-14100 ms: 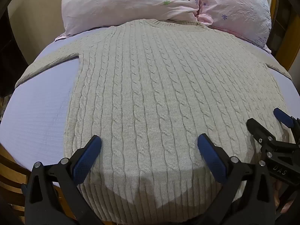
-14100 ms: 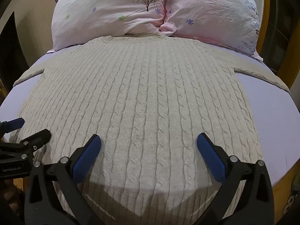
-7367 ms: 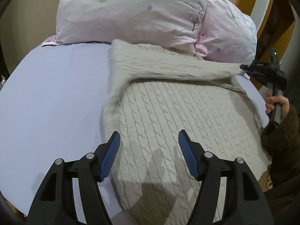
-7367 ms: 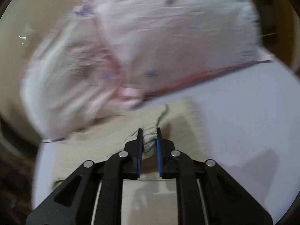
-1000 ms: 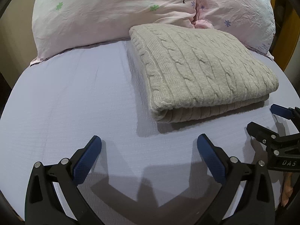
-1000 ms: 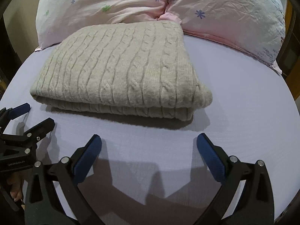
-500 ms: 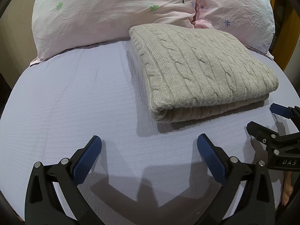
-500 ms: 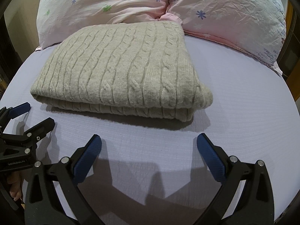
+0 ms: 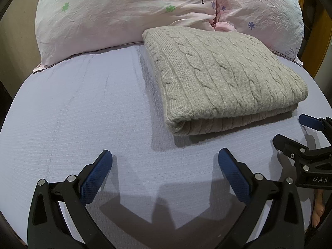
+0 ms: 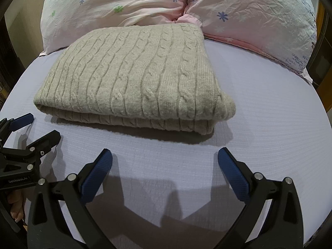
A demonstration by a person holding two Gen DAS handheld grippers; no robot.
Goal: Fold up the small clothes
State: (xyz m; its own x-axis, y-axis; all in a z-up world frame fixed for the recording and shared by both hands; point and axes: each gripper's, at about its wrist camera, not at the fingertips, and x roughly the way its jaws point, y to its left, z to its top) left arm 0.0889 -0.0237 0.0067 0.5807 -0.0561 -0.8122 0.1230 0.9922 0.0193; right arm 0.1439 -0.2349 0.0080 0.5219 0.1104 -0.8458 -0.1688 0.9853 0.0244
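Observation:
A beige cable-knit sweater (image 9: 224, 76) lies folded into a thick rectangle on the lavender bed sheet (image 9: 83, 108), its far edge against the pillows. It also shows in the right wrist view (image 10: 132, 72). My left gripper (image 9: 165, 164) is open and empty, hovering over the bare sheet in front of the sweater's left corner. My right gripper (image 10: 165, 164) is open and empty, in front of the sweater's right half. Each gripper shows in the other's view: the right one (image 9: 298, 130) and the left one (image 10: 37, 127), both open.
Two pink floral pillows (image 9: 124, 14) (image 10: 249, 12) lie along the head of the bed. A wooden bed frame (image 9: 323, 47) runs along the right side. The sheet (image 10: 269, 114) lies bare to the left and right of the sweater.
Over the last second almost nothing moved. Since the older frames, the sweater went from spread flat to folded, and both grippers have let go and drawn back.

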